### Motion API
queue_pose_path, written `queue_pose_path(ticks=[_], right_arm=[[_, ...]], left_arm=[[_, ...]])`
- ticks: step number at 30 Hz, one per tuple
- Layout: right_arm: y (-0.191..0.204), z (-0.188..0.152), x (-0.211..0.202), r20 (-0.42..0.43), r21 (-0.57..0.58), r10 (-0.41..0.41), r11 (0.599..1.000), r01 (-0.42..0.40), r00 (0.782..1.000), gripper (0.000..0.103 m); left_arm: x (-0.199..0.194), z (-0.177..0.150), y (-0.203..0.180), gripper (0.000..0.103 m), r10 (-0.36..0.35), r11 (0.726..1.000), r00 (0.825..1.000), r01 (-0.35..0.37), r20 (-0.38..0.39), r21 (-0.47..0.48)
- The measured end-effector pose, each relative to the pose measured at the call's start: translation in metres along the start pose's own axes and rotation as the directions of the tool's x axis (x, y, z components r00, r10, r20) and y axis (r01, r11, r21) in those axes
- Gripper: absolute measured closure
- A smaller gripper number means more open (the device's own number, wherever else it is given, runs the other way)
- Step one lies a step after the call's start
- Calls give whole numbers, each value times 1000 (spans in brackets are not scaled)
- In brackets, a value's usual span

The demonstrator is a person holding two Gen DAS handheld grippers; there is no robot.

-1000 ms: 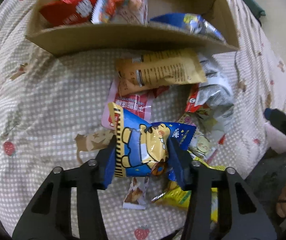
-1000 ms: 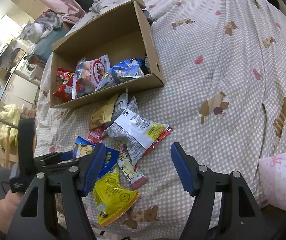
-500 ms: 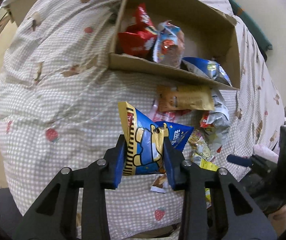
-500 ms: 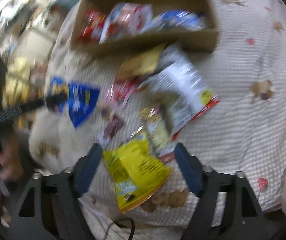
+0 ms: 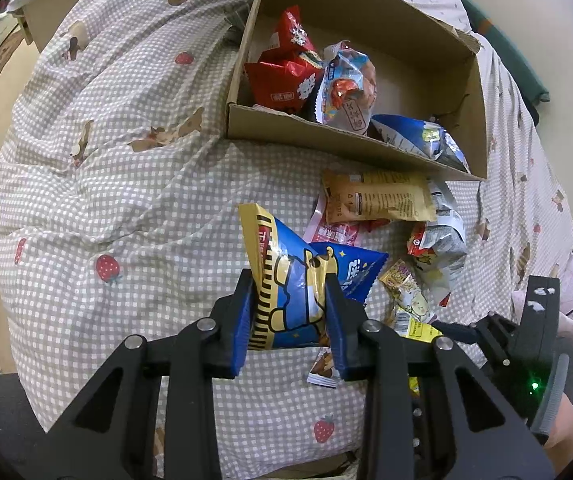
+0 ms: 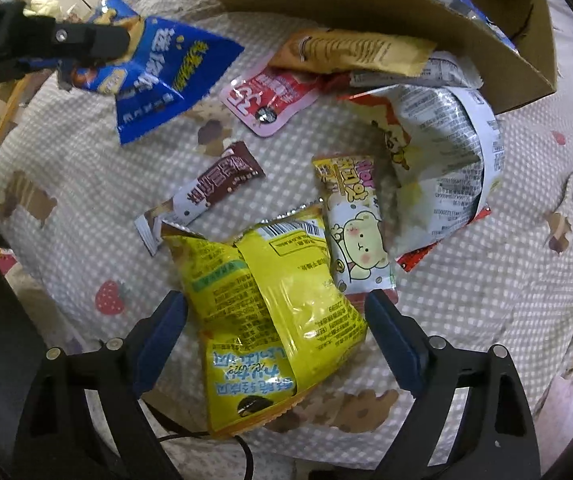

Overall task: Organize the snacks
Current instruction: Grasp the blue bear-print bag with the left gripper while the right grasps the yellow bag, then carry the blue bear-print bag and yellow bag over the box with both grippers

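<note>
My left gripper [image 5: 286, 282] is shut on a blue snack bag [image 5: 350, 270] with a yellow bear, held above the checked bedspread [image 5: 126, 200]. The right wrist view shows the same blue bag [image 6: 158, 72] hanging at the upper left. My right gripper [image 6: 274, 302] points down over a yellow snack bag [image 6: 246, 280]. Its jaws are closing, the bag lies between them, and the pads stand just off its edges. A cardboard box [image 5: 326, 138] beyond the pile holds a red bag [image 5: 286, 76], a colourful bag [image 5: 346, 88] and a blue bag [image 5: 418, 140].
Loose on the bedspread lie a tan packet [image 6: 358, 52], a pink sachet [image 6: 270, 100], a brown-and-white bar [image 6: 214, 188], a bear-print packet [image 6: 354, 232] and a big silver bag [image 6: 446, 148]. The bed's edge falls away at the left and front.
My left gripper squeezed tighter on the blue bag and lifted it up and back from the pile. My right gripper rolled and dropped down over the yellow bag.
</note>
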State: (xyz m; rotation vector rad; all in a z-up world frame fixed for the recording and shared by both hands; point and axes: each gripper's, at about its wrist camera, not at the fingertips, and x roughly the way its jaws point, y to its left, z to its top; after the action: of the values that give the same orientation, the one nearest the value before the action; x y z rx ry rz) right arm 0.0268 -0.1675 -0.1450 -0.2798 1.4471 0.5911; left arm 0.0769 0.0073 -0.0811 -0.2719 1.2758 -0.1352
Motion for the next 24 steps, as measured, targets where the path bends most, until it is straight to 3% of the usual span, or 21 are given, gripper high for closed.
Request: queue_pose_path(ticks=[4, 6, 13, 18, 21, 24], right_arm=[[-5, -6, -9, 12, -10, 2, 1000, -2, 1000, 29], [-9, -10, -18, 33, -4, 31, 1000, -31, 999, 38], [-30, -14, -60, 139, 52, 138, 988, -147, 981, 47], [-48, -20, -105, 312, 77, 217, 965, -252, 925, 49], [-55, -23, -126, 397, 94, 208, 959, -266, 894, 50], [-61, -29, -144, 495, 100, 206, 952, -291, 844, 50]], left_arm=[[0, 2, 0, 74, -4, 1000, 1000, 4, 8, -11], [-1, 1, 1, 74, -1, 1000, 1000, 2, 13, -14], [-6, 1, 6, 74, 9, 999, 999, -8, 32, -33], [-12, 2, 11, 74, 13, 999, 998, -10, 56, -50], [-15, 2, 12, 74, 13, 998, 997, -9, 73, -54], [-19, 2, 11, 74, 12, 999, 996, -8, 92, -53]])
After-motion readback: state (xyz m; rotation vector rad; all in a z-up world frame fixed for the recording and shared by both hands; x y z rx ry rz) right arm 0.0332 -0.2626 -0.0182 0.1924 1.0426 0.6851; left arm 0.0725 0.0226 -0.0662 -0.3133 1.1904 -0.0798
